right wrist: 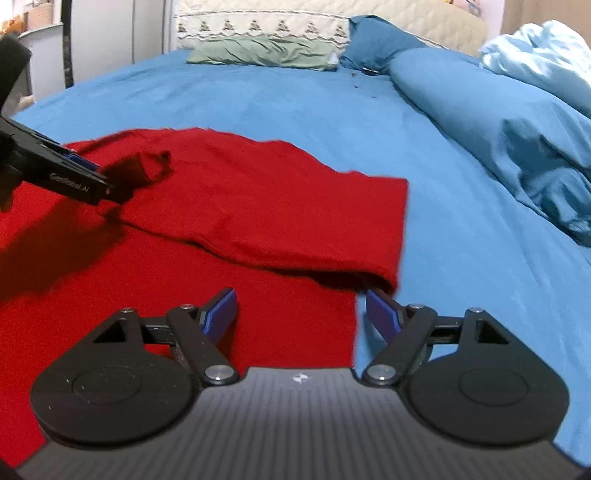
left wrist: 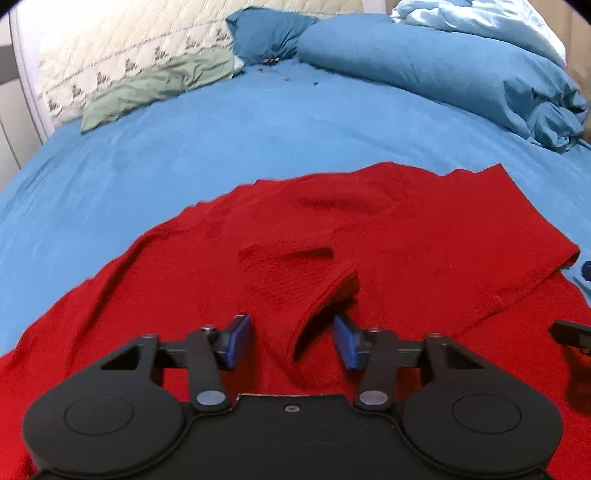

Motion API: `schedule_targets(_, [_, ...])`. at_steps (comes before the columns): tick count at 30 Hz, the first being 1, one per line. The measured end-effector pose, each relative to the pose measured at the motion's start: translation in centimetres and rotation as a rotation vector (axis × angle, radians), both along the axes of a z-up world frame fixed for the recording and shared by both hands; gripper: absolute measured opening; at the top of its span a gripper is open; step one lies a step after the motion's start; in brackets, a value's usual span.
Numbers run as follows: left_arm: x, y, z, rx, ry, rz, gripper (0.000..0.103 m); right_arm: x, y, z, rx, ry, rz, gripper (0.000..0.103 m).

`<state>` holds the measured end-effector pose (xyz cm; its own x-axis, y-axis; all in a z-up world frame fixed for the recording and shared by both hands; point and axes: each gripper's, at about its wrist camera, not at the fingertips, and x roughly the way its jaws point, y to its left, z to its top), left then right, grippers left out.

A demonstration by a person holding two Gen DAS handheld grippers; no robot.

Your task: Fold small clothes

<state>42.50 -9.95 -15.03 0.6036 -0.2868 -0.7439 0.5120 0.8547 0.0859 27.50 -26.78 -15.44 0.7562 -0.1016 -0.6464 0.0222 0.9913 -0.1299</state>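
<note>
A red garment (left wrist: 388, 229) lies spread on the blue bedsheet (left wrist: 184, 155), with one sleeve folded across its body. My left gripper (left wrist: 293, 339) is open over the garment, its blue pads on either side of a raised neckline fold (left wrist: 325, 295). My right gripper (right wrist: 301, 314) is open above the garment's right edge, just below the folded sleeve's cuff end (right wrist: 391, 240). In the right wrist view the red garment (right wrist: 240, 206) fills the left half, and the left gripper (right wrist: 74, 173) shows at the far left by the neckline.
A bunched blue duvet (left wrist: 461, 74) and a pale blue blanket (left wrist: 480, 18) lie at the right. A blue pillow (left wrist: 266, 33), a green cloth (left wrist: 155, 85) and a cream quilted headboard (left wrist: 110, 44) are at the far end. Bare blue sheet (right wrist: 480, 277) lies right of the garment.
</note>
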Motion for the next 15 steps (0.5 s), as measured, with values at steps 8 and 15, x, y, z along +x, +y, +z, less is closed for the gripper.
schedule_targets(8, [2.0, 4.8, 0.4, -0.219, 0.055, 0.222, 0.006, -0.7, -2.3, -0.6, 0.129, -0.022, -0.082, 0.093])
schedule_targets(15, [2.1, 10.9, -2.0, -0.552, 0.204, 0.398, 0.019, -0.9, -3.5, -0.9, 0.173, -0.03, -0.125, 0.095])
